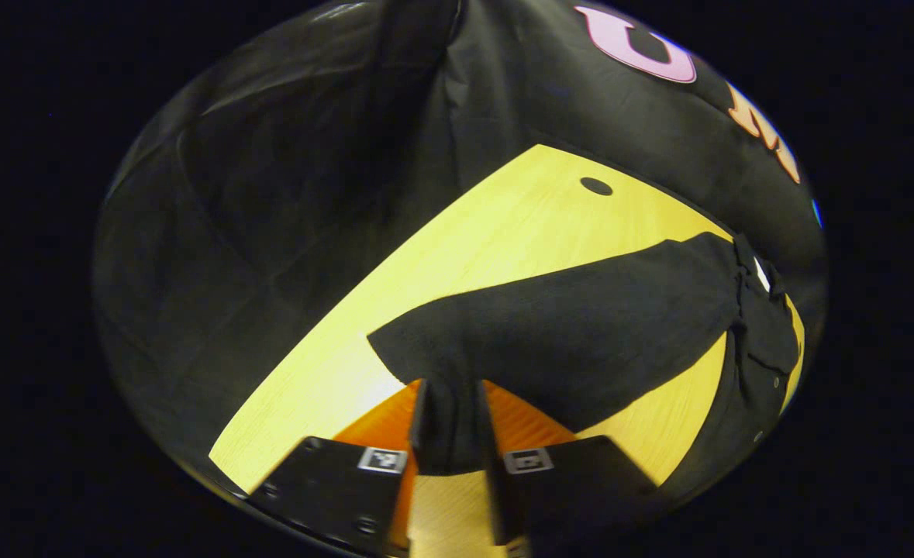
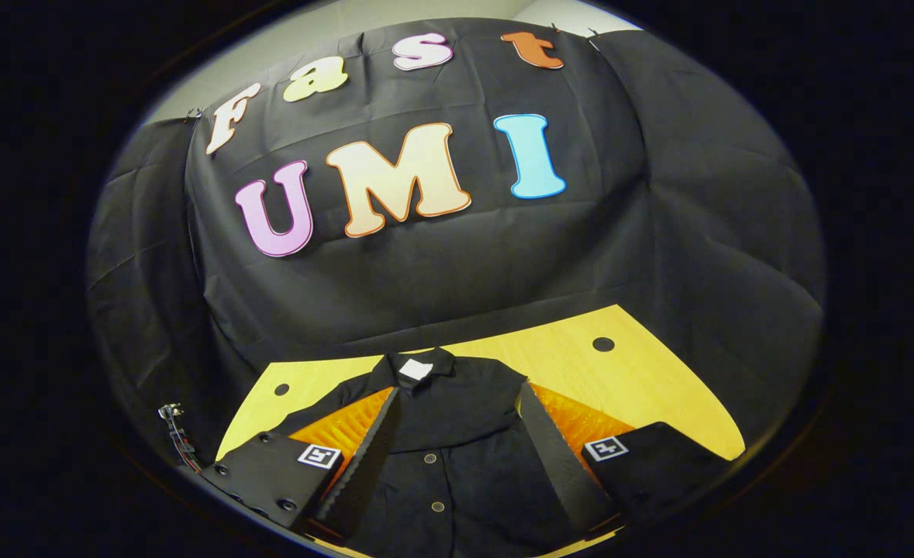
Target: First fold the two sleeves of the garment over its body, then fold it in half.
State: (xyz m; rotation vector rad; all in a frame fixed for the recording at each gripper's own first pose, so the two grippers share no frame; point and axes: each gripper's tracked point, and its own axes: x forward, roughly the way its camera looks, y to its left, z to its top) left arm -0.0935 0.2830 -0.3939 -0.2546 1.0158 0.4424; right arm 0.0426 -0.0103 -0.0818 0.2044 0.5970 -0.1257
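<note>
Sleeve cloth fills the gap between the left gripper (image 1: 450, 434)'s two fingers in the left gripper view — the gripper is clenched on the cuff end of a black sleeve (image 1: 581, 341). From that pinch the sleeve runs away across the yellow wooden desk (image 1: 503, 232), its long axis pointing toward the shirt (image 1: 767, 341)'s body, which bunches at the desk's far right edge. Buttons and a white neck label show there, but the body is cut off by the view's rim. A dark round hole (image 1: 596, 186) sits in the desk near its far edge.

Right gripper view: the right gripper (image 2: 457, 457) hangs above the shirt's button front with its fingers spread wide, grasping nothing. The black button-up shirt (image 2: 457, 418) lies flat on the desk (image 2: 658, 387), collar (image 2: 416, 366) toward the far edge, hem toward the camera and cut off below. Its sleeves are largely hidden behind the gripper's fingers, so their lie cannot be made out here.

Judging from this, the left gripper is nearer the sleeve, and the fold must carry the cuff along the sleeve's axis onto the body.
</note>
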